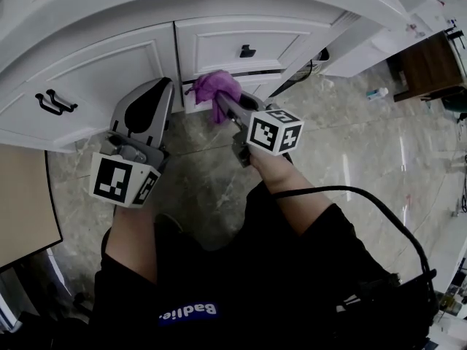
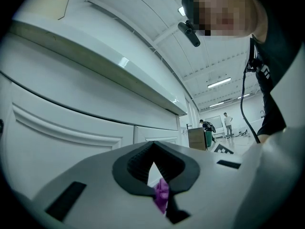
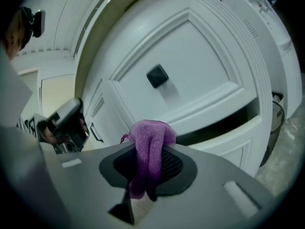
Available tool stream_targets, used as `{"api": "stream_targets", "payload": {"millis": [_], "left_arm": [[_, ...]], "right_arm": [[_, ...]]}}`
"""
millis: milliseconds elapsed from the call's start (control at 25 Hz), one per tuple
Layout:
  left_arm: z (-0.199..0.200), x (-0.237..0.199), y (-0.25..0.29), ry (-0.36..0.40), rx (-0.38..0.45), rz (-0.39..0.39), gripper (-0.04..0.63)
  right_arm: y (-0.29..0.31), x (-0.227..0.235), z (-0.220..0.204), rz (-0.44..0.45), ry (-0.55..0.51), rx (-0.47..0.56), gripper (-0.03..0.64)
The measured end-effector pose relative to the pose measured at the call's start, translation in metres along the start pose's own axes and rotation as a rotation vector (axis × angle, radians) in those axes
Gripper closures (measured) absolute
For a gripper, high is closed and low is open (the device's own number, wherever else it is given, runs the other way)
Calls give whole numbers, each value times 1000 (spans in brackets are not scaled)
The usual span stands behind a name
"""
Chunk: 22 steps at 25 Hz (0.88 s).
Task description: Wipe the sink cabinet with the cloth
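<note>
The white sink cabinet (image 1: 109,57) curves across the top of the head view, with a drawer (image 1: 241,46) that has a black knob (image 1: 247,51) and a door with a black handle (image 1: 55,102). My right gripper (image 1: 219,102) is shut on a purple cloth (image 1: 215,87), held just below the drawer front. The cloth (image 3: 148,137) hangs over the pads of the right gripper (image 3: 151,151), under the drawer knob (image 3: 157,75). My left gripper (image 1: 165,86) is shut and empty, beside the cabinet door, left of the cloth. Through a small gap in the left gripper (image 2: 153,146) a bit of the cloth (image 2: 161,193) shows.
Marbled floor (image 1: 350,137) lies below the cabinet. A dark wooden unit (image 1: 430,64) stands at the upper right, with a small bottle (image 1: 377,92) on the floor near it. A black cable (image 1: 379,210) trails from my right arm. A tan panel (image 1: 22,203) is at left.
</note>
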<state>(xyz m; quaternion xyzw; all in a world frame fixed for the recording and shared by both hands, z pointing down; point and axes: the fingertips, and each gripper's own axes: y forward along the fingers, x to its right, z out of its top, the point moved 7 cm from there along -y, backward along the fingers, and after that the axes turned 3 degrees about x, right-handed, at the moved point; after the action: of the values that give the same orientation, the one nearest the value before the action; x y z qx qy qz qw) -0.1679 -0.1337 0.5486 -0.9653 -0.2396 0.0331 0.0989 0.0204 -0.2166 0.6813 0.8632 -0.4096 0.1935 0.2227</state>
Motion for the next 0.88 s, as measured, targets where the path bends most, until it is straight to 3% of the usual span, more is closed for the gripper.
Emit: {"api": "stream_targets", "payload": {"millis": [280,400,560,800,880], "left_arm": [[-1,3,3,-6,6,-12,591],[-2,7,5,3,0,-29,591],[-5,11,6,9,-8,-40,591],[-6,7,4,-1,-15,-37,591],[-8,6,3,-6,-14,-35,591]], "right_arm": [[-56,-67,135,178,-148,386,540],[-64,-71,172,210,-157,490,540],[-50,-39,158,179,2,451,540],[-33,8,83,54,187,313,540],[-30,20,62,32,204,293,540]]}}
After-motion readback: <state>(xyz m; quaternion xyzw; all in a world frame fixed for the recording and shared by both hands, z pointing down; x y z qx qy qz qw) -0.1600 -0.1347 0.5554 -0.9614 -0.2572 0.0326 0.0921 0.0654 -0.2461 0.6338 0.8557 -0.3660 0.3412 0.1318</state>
